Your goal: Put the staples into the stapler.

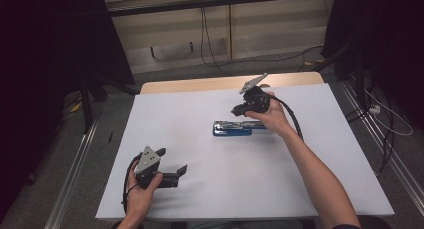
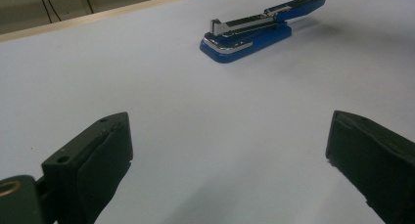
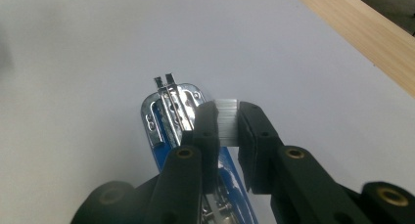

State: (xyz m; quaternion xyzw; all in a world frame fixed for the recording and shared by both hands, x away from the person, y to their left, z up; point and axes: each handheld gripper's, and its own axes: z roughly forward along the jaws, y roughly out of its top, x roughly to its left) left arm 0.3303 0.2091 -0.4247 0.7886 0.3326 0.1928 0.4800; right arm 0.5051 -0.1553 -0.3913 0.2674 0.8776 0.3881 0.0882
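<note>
A blue stapler (image 1: 232, 128) lies near the middle of the white table (image 1: 210, 194), its top swung open so the metal staple channel (image 3: 169, 106) shows. My right gripper (image 1: 244, 109) hovers just above the stapler's right end, tilted down. In the right gripper view this gripper (image 3: 227, 123) is shut on a short silvery strip of staples (image 3: 228, 117), held above the stapler's channel. My left gripper (image 1: 171, 160) rests near the table's front left, open, with nothing between its fingers (image 2: 100, 155). The stapler (image 2: 254, 31) lies well ahead of it.
A wooden strip (image 1: 200, 84) runs along the table's far edge. Beyond it are a pale wall panel and dangling cables (image 1: 205, 34). Dark curtains (image 1: 50, 49) stand at both sides, and metal floor rails (image 1: 75, 169) flank the table.
</note>
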